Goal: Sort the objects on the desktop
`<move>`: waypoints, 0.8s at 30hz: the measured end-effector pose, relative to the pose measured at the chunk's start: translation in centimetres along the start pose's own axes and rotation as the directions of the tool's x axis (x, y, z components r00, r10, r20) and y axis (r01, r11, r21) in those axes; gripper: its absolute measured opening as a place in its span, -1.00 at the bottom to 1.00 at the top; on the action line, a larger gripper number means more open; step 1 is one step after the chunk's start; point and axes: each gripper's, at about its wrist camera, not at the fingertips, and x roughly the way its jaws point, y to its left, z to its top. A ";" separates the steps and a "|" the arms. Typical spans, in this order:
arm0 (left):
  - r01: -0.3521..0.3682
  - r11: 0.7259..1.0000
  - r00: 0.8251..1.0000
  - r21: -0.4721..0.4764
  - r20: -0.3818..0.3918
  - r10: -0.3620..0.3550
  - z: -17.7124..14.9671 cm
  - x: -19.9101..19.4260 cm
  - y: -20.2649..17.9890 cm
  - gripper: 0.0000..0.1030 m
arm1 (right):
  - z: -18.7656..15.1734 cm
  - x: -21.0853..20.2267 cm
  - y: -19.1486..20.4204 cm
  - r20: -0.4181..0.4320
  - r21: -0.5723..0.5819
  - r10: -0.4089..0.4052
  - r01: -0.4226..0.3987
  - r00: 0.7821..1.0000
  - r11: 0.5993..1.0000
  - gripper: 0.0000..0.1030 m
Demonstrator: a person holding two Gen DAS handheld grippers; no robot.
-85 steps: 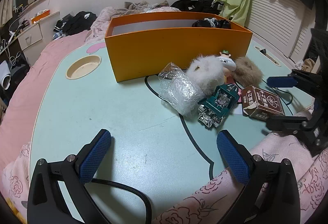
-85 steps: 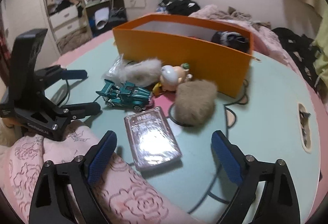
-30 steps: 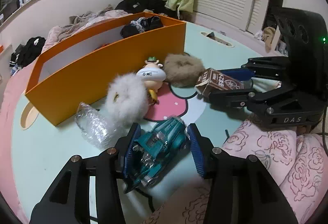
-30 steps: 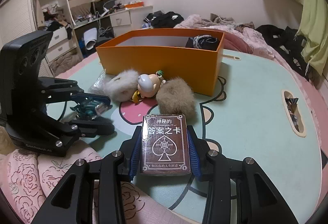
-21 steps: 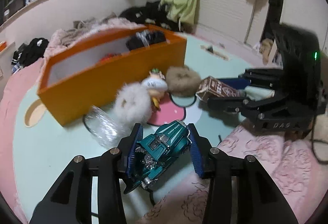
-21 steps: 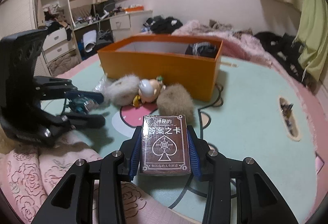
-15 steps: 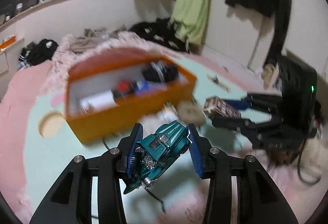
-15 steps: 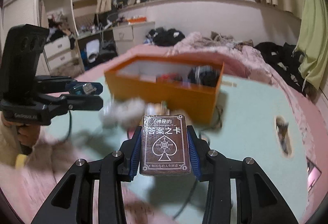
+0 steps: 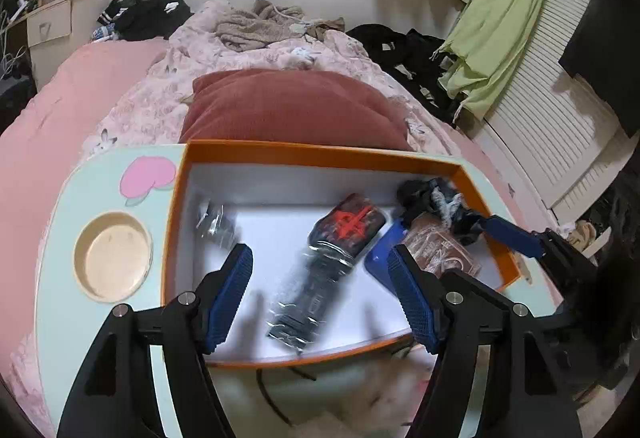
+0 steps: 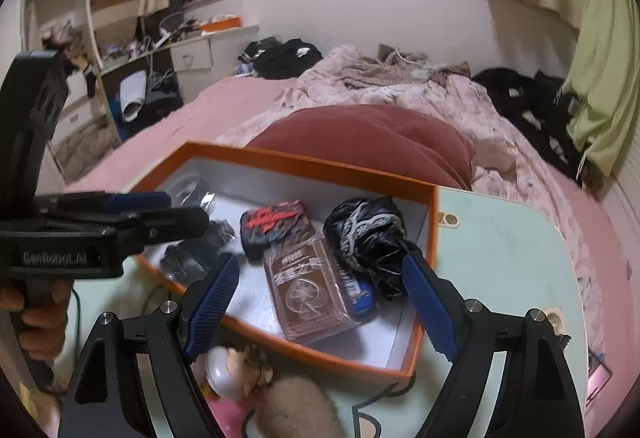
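The orange box (image 9: 320,153) (image 10: 428,230) lies under both grippers. My left gripper (image 9: 324,298) is open and empty above it. A blurred dark toy car (image 9: 304,290) lies or falls in the box below it; in the right wrist view the car (image 10: 188,258) sits at the box's left. My right gripper (image 10: 320,302) is open and empty. The brown card box (image 10: 308,286) (image 9: 440,254) lies in the orange box between its fingers. A dark pouch with red marks (image 10: 276,226) (image 9: 348,226) and a black and white cloth bundle (image 10: 368,234) also lie inside.
The pale green table (image 9: 56,222) (image 10: 504,258) has a round beige recess (image 9: 112,254). A doll figure (image 10: 236,366) and a brown furry ball (image 10: 296,410) lie in front of the box. A red cushion (image 9: 292,105) and a pink bed lie behind.
Both grippers rose over the orange box and opened. The teal car left the left gripper and the card box left the right gripper; both are now in the box.
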 end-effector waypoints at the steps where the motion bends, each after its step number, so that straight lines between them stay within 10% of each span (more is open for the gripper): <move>1: -0.011 1.000 1.000 0.012 0.007 0.011 -0.2 -0.3 0.0 0.43 | -0.2 -0.2 -0.1 0.002 0.010 0.007 -0.007 1.000 1.000 0.63; 14: 0.031 0.997 0.996 0.072 0.082 -0.037 -2.1 -5.8 -1.4 0.43 | -1.6 -4.6 0.1 0.074 0.016 0.049 -0.051 0.996 0.999 0.76; 24: -0.112 0.983 0.993 0.145 -0.011 0.114 -10.1 -6.2 -2.3 0.49 | -9.2 -5.8 0.4 -0.106 -0.034 -0.055 0.051 0.993 0.998 0.91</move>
